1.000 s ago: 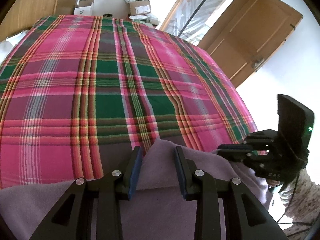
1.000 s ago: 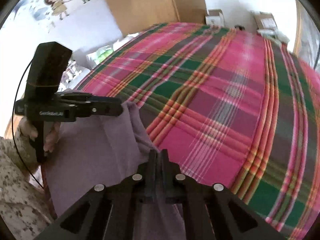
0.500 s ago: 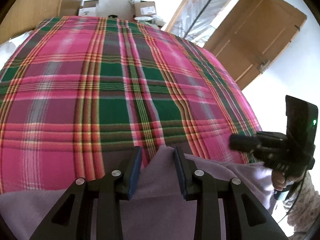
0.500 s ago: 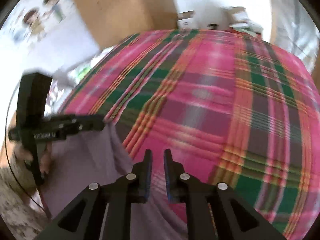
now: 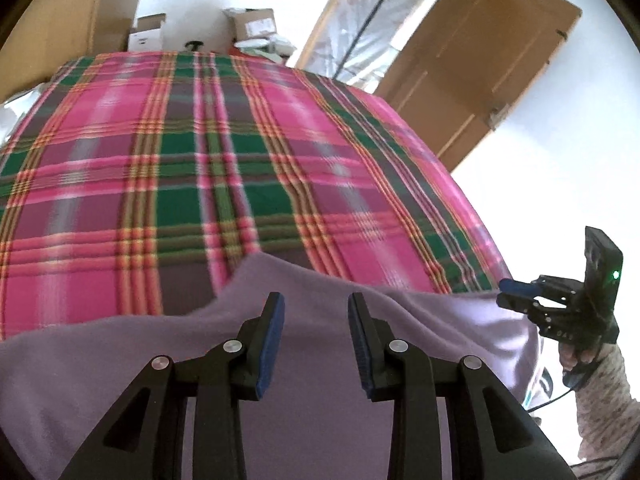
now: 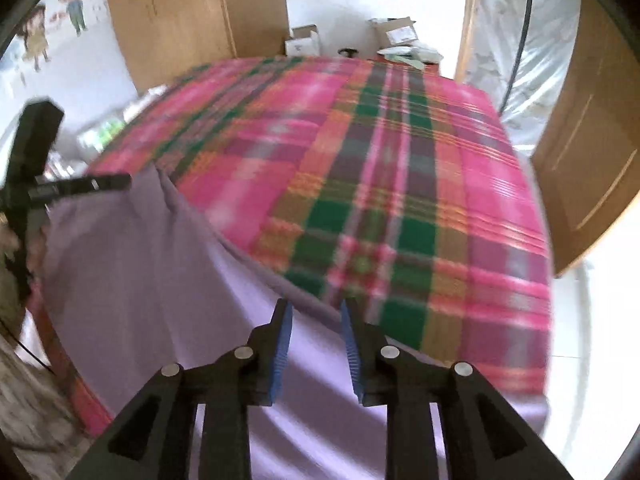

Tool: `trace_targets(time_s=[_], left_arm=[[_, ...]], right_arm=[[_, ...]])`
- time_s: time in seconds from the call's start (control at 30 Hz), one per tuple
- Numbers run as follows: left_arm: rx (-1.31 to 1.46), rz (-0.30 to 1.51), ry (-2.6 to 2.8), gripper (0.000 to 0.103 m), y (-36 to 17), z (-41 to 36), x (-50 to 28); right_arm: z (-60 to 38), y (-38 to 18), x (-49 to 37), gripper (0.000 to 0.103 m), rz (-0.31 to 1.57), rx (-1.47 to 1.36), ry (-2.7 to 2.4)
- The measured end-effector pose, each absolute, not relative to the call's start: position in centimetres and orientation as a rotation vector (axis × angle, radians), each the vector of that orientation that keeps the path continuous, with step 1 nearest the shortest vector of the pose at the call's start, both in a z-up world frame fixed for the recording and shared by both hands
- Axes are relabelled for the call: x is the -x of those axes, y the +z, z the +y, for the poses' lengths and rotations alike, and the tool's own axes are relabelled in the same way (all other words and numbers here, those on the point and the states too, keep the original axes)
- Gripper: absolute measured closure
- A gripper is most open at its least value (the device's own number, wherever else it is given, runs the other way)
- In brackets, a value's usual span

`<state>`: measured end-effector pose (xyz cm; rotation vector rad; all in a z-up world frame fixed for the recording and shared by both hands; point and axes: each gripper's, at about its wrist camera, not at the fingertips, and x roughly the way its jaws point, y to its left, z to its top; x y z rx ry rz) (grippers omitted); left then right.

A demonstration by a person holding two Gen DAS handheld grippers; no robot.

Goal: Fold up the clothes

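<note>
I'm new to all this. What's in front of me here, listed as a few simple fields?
surface: bed with plaid blanket
garment: purple cloth lying at the near edge of the blanket
left gripper: open, above the cloth
right gripper: open, above the cloth's edge
background: wooden door, cardboard boxes

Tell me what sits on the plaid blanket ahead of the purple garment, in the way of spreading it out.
Nothing visible does. The plaid blanket is bare beyond the purple garment. Left gripper and right gripper are both open over the cloth. The cardboard boxes stand past the bed's far edge.
</note>
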<state>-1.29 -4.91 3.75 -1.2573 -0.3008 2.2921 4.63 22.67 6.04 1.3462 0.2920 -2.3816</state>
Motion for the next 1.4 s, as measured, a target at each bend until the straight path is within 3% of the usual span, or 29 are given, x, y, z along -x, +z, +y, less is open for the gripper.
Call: trace_targets(time_s=[0.37, 0.43, 0.9, 1.4], left_arm=[[1.312, -0.310, 2.245, 0.069, 2.0, -3.0, 0.4], [1.318, -0.314, 2.244, 0.069, 1.9, -3.0, 0.6], [1.319, -0.328, 2.259, 0.069, 1.9, -3.2, 1.8], [1.304, -0.403, 2.304, 0.069, 1.9, -3.2, 3.6]], right_arm=[[21.2, 3.4, -3.9, 0.072, 0.319, -1.344, -2.305], [21.4, 3.5, -3.9, 0.098, 0.296, -1.329, -2.303], [23.5, 3.0, -3.1, 0.101, 0.143, -1.329, -2.408], [25.3, 5.2, -5.0, 0.094, -0.020, -1.257, -2.554]])
